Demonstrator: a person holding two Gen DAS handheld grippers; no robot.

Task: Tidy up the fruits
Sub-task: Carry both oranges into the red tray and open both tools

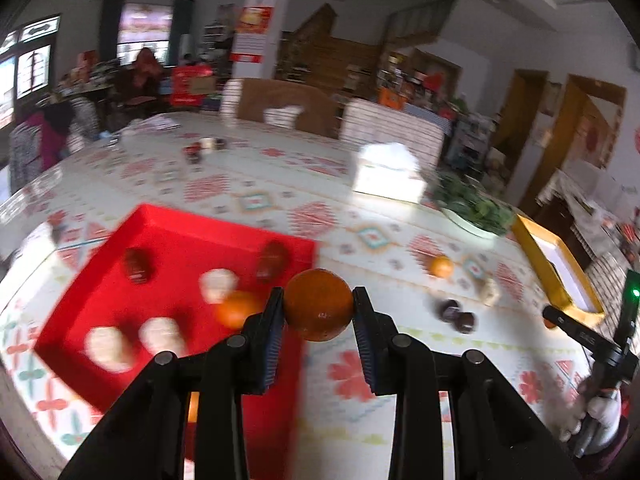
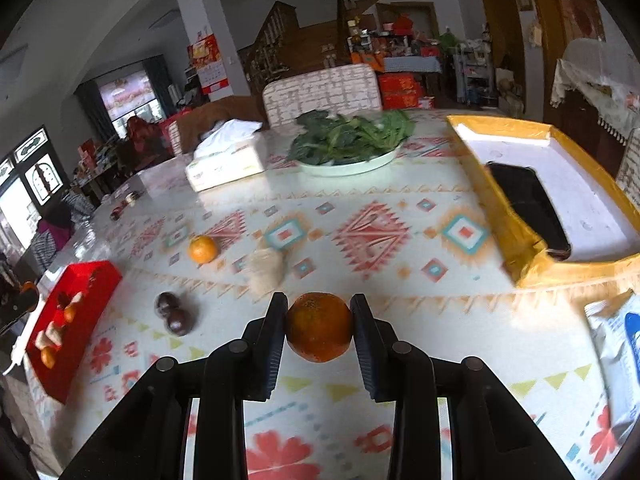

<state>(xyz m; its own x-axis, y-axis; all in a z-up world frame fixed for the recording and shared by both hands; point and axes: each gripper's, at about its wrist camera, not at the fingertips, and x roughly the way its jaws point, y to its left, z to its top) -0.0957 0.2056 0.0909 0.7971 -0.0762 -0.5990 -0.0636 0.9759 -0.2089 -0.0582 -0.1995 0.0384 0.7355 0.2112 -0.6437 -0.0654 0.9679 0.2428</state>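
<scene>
Oranges sit clamped in both tools: the left gripper (image 1: 319,309) pinches one orange (image 1: 319,305) above the near edge of the red tray (image 1: 168,236), and the right gripper (image 2: 319,328) pinches a second orange (image 2: 319,326) over the patterned tablecloth (image 2: 372,236). Both fruits are round, so no long axis or heading shows. In the tray lie pale and dark fruits, blurred. Loose on the cloth are a small orange (image 2: 203,249), a pale lump (image 2: 267,269) and two dark round fruits (image 2: 174,312). Farther off stand a plate of greens (image 2: 348,140), a tissue box (image 2: 224,160) and a yellow-rimmed tray (image 2: 516,216), with chairs and stairs behind.
</scene>
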